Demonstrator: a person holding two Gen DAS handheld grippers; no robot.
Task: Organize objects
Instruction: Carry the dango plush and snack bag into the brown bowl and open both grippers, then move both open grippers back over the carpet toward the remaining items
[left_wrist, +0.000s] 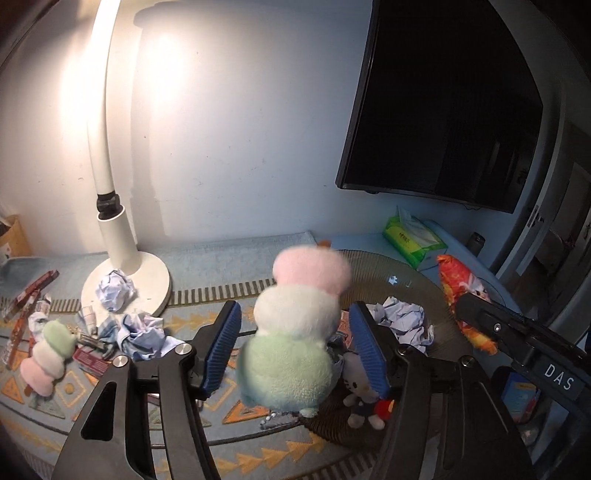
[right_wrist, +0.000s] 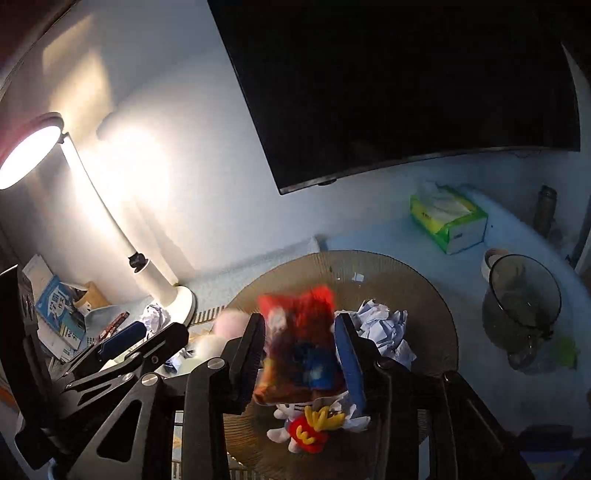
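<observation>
Pastel three-ball plush (left_wrist: 295, 332), blurred, upright

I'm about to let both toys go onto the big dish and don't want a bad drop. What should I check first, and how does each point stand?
1. Left gripper around the pink, white and green dumpling plush: cannot tell; pads look apart from it.
2. Right gripper on the red and blue snack bag: ok.
3. Round ribbed glass dish below both: ok.
4. Landing spot free: not ok; small white cat plush and crumpled paper lie there.
5. View sharp: not ok, blurred.
</observation>
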